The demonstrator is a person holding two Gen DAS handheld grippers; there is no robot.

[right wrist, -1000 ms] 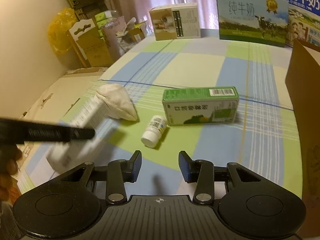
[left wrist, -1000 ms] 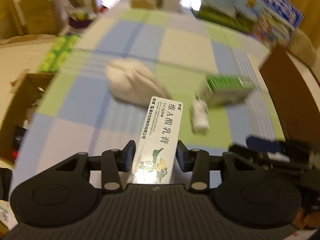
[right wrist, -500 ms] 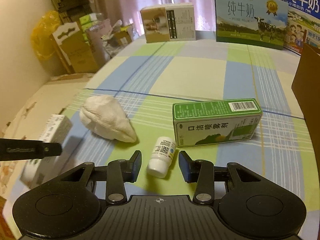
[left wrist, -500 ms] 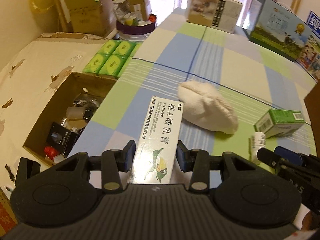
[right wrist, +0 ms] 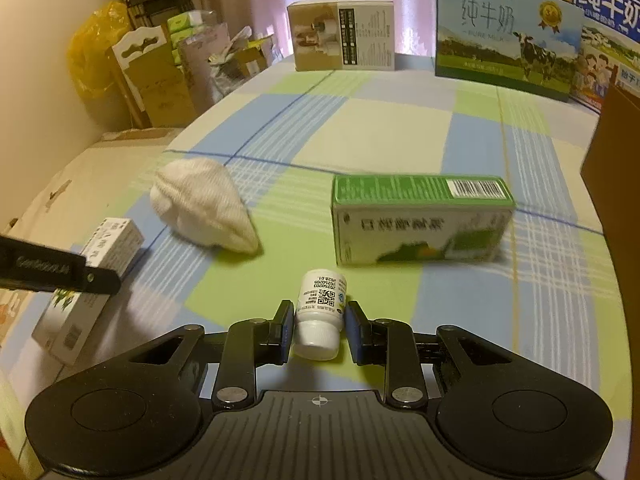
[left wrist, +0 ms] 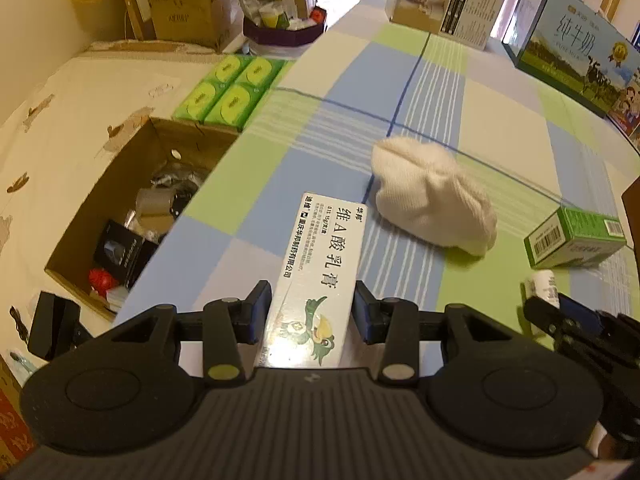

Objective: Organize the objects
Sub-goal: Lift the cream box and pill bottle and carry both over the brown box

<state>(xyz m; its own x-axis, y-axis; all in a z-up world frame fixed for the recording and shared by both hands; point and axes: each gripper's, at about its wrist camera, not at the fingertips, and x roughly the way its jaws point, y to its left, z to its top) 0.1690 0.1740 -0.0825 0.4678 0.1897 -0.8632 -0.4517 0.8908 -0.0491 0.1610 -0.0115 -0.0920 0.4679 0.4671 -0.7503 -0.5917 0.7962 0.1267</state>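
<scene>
My left gripper (left wrist: pixel 313 312) is shut on a long white ointment box (left wrist: pixel 320 272) with a green duck logo, held over the near left edge of the checked tablecloth; the box also shows in the right wrist view (right wrist: pixel 86 280). My right gripper (right wrist: pixel 318 332) is open, its fingers either side of a small white pill bottle (right wrist: pixel 320 312) lying on the cloth, with small gaps. A rolled white sock (right wrist: pixel 204 206) and a green carton (right wrist: pixel 420 220) lie beyond; both show in the left wrist view, sock (left wrist: pixel 432 200), carton (left wrist: pixel 572 236).
An open cardboard box (left wrist: pixel 132 216) with odds and ends sits on the floor left of the table. Green tissue packs (left wrist: pixel 232 92) lie beyond it. Milk cartons (right wrist: pixel 504 32) and a beige box (right wrist: pixel 344 34) stand at the table's far edge. A brown box (right wrist: pixel 616 168) is at right.
My right gripper moved forward until the pill bottle lies between its fingers. My left gripper swung left with the ointment box, toward the table's left edge.
</scene>
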